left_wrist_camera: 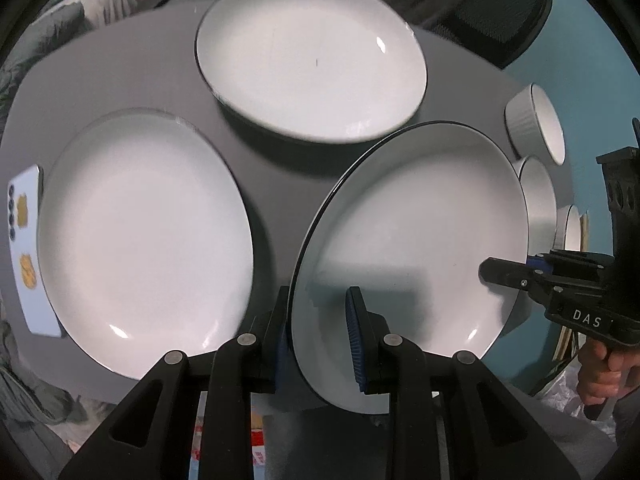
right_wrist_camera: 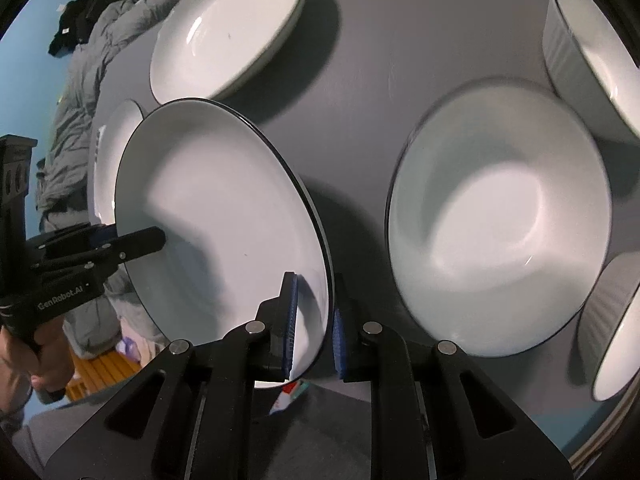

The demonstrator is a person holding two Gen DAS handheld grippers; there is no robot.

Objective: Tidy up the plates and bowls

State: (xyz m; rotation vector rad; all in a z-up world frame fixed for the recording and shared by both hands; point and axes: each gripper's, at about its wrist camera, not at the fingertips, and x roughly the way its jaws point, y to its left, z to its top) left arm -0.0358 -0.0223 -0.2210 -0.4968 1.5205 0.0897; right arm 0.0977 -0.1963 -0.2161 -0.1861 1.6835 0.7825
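The left gripper [left_wrist_camera: 320, 336] and the right gripper [right_wrist_camera: 314, 328] each clamp an opposite rim of one white round ceramic plate with a thin dark edge [left_wrist_camera: 416, 240], one blue pad above the rim, one below. The plate seems lifted over the grey table [left_wrist_camera: 272, 168], between another white plate [left_wrist_camera: 144, 236] and a white bowl [right_wrist_camera: 500, 228].

Left gripper [left_wrist_camera: 318, 334]: matte black plastic, two-bar linkage arms w/ triangular cutouts, round silver pivot pins, ribbed blue pads [left_wrist_camera: 356, 336] on fingers. Right gripper [right_wrist_camera: 314, 328]: same build, blue pads, silver pins. Seen from the other cam, each body has small silver screws and white lettering: "DAS" on the right one, "GenRobot.AI" on the left. Bare hand [left_wrist_camera: 606, 372] on black grip handle.
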